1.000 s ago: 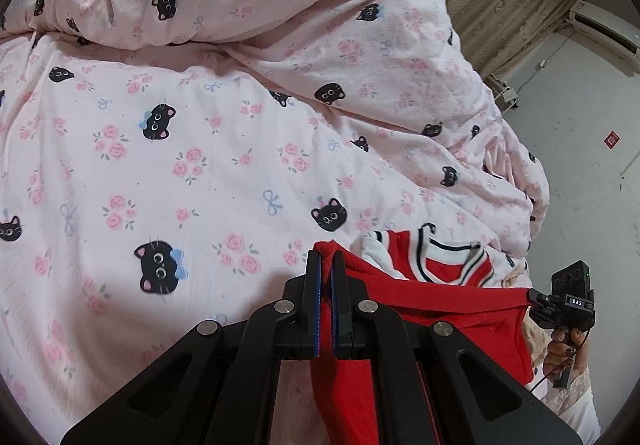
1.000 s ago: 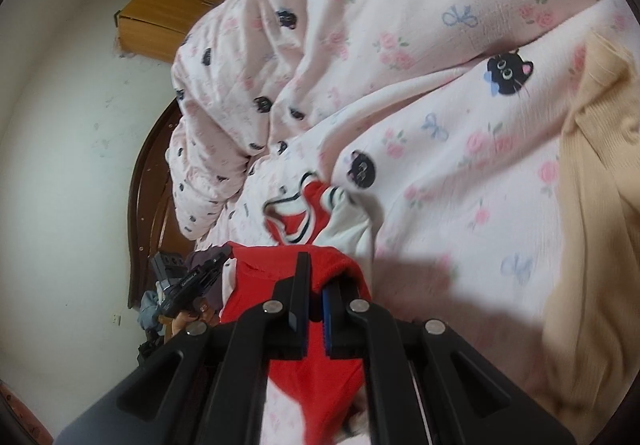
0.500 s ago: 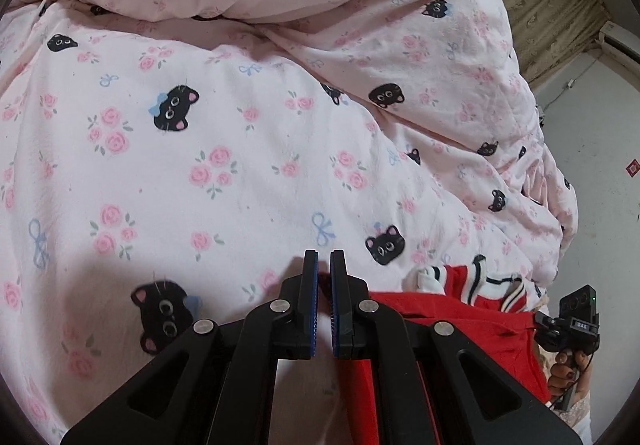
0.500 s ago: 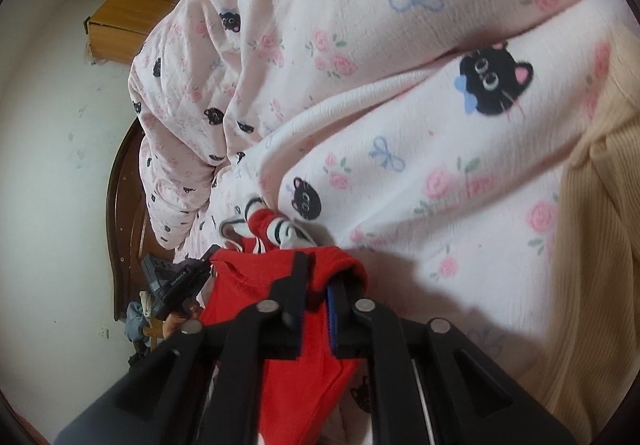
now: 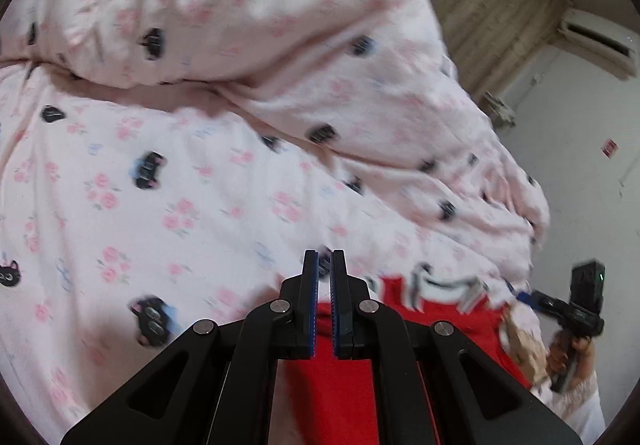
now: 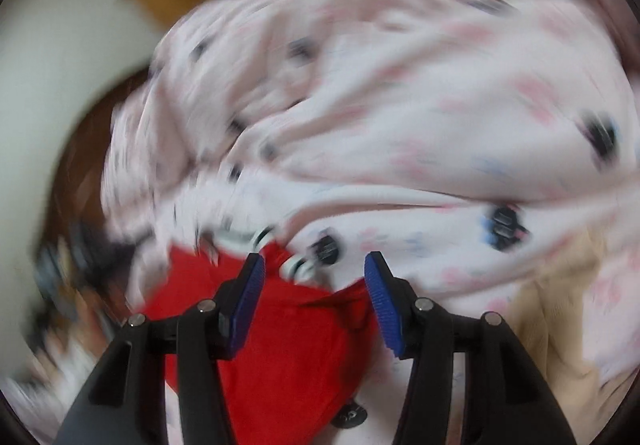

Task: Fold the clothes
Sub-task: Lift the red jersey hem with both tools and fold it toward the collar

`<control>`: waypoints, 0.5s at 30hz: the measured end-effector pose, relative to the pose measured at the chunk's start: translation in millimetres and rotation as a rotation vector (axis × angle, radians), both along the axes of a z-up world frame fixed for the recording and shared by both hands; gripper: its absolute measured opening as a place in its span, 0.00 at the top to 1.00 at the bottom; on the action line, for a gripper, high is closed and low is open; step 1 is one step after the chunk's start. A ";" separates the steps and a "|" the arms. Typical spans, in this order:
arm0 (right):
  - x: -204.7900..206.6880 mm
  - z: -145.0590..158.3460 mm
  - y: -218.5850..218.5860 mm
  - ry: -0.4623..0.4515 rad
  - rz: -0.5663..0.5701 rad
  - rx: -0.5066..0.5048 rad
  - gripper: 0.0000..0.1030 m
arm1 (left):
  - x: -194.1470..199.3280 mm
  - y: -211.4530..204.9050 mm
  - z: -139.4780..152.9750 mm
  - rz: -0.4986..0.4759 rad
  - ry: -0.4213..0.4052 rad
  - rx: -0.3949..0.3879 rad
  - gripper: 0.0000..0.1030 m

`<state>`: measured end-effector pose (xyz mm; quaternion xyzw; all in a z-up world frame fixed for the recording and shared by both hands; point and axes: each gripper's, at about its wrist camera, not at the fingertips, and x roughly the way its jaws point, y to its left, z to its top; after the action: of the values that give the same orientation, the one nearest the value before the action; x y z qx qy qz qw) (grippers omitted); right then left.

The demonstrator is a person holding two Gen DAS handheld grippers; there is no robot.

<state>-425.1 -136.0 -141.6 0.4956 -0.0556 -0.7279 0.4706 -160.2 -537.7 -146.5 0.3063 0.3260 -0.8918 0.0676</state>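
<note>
A pink cat-and-rose duvet covers the bed and fills both views. On it lies the red garment with a striped white collar, a beige garment beside it. The left gripper has its fingers nearly pressed together, red cloth showing low between them, though blur leaves an actual pinch uncertain. The right gripper hangs over the red garment with fingers spread wide, holding nothing.

The right tongs have sprung wide, letting go of the red garment
</note>
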 end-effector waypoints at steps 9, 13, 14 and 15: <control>80.1 -9.9 -87.8 0.089 0.379 0.165 0.48 | -39.0 76.3 -27.1 -0.244 -0.226 -0.043 0.96; 86.5 -25.7 -108.5 0.072 0.418 0.224 0.48 | -52.1 78.7 -33.6 -0.223 -0.251 -0.069 0.96; 83.2 -28.0 -109.6 0.067 0.406 0.228 0.49 | -54.7 76.9 -33.5 -0.217 -0.251 -0.067 0.96; 79.9 -30.3 -110.7 0.062 0.395 0.232 0.49 | -56.6 74.8 -33.7 -0.209 -0.250 -0.064 0.95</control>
<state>-345.2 -246.7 -171.9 0.5249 0.1412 -0.6382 0.5452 -216.8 -463.0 -180.2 0.4449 0.2528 -0.8588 0.0243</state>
